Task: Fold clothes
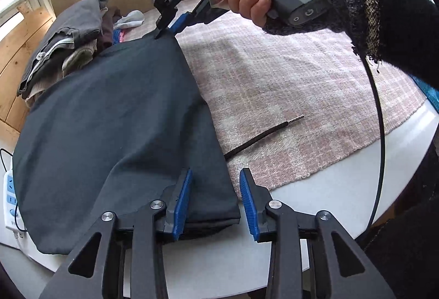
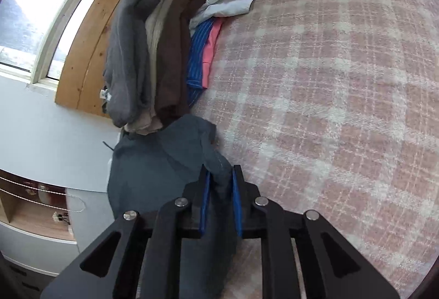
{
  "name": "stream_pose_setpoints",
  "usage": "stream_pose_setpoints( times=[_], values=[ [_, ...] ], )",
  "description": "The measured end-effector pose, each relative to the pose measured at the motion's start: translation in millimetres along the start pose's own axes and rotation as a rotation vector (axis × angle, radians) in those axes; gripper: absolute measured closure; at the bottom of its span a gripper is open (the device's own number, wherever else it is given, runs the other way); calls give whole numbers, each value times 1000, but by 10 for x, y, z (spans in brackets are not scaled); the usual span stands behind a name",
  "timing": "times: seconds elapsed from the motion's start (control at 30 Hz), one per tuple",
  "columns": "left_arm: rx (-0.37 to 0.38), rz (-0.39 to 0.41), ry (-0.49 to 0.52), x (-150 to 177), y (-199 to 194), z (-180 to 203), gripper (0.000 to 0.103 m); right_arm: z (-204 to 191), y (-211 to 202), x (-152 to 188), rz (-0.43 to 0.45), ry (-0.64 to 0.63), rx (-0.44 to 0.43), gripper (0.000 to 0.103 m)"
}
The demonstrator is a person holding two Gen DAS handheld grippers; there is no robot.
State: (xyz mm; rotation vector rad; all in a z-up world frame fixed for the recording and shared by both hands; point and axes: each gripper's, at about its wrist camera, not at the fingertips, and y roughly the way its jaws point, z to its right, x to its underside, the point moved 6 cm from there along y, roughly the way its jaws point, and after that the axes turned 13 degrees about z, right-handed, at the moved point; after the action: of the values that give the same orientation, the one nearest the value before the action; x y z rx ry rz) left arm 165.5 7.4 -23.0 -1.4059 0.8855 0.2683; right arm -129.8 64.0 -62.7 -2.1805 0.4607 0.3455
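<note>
Clearly mid-task: stack of folded clothes done at the far side; dark garment lies half-folded on the plaid blanket. Right gripper pinches its far corner; left gripper is spread around the near corner. Drawstring sticks out.

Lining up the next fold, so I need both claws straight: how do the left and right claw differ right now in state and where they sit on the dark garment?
The left claw is open, its fingers straddling the near corner of the dark garment at the table's edge. The right claw is shut on the garment's far corner, beside the clothes pile. Both have blue pads and work the same edge.
</note>
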Motion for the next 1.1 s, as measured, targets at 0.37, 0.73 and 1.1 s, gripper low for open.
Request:
stream_pose_setpoints(
  times=[0.37,0.73,1.1],
  values=[
    [-111,82,-301,-35,-893,-1012,59,-40,-631,605,-5,52,-204,63],
    [-194,38,-442,-6,-517,-2678,32,-309,-392,1227,-38,86,-224,56],
    [48,-18,-506,85,35,-3043,31,-513,-259,1266,43,121,-161,49]
  ],
)
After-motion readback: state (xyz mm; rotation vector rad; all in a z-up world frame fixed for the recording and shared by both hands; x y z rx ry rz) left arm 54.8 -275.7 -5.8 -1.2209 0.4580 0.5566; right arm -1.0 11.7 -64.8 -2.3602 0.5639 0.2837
